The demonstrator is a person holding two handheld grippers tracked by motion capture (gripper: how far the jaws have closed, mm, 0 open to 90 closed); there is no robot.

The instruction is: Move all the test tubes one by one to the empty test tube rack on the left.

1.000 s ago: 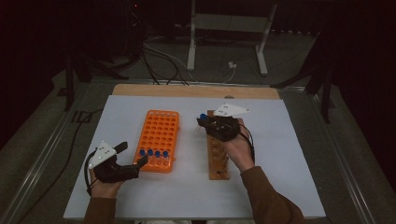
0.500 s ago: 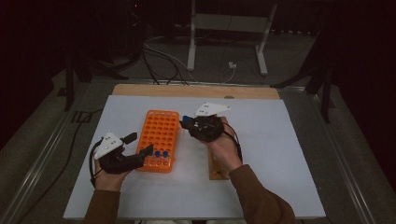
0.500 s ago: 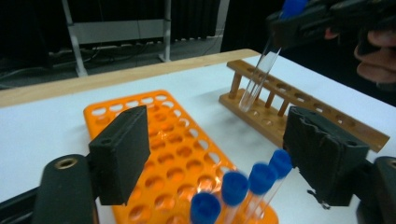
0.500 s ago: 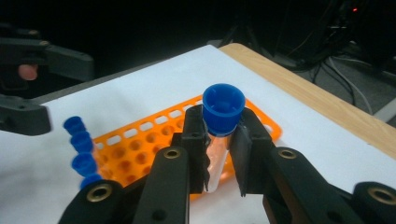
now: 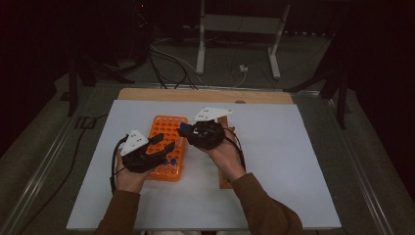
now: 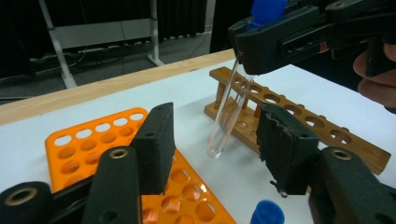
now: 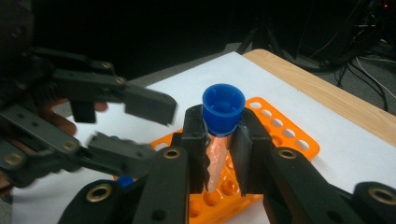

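- Table [image 5: 293,161] is carrying two racks: one orange rack [image 5: 166,128] on the left, one wooden rack [image 6: 299,119] to its right.
- Right gripper [image 5: 188,129] is hanging over the orange rack's right edge, jaws clenched on one test tube [image 6: 226,109] just under its blue cap [image 7: 223,108]; the tube is riding in the air, tilted, bottom end free.
- Left gripper [image 5: 165,143] is sitting near, over the orange rack; its jaws have just been closing, standing half-open with nothing between them, the tube beyond.
- Doing the step well, I'd say: keep the tube near upright, line its tip over one free hole, lower straight, release only once seated.
- Capped tubes seated in the orange rack's near end [image 5: 171,161]: two are showing.
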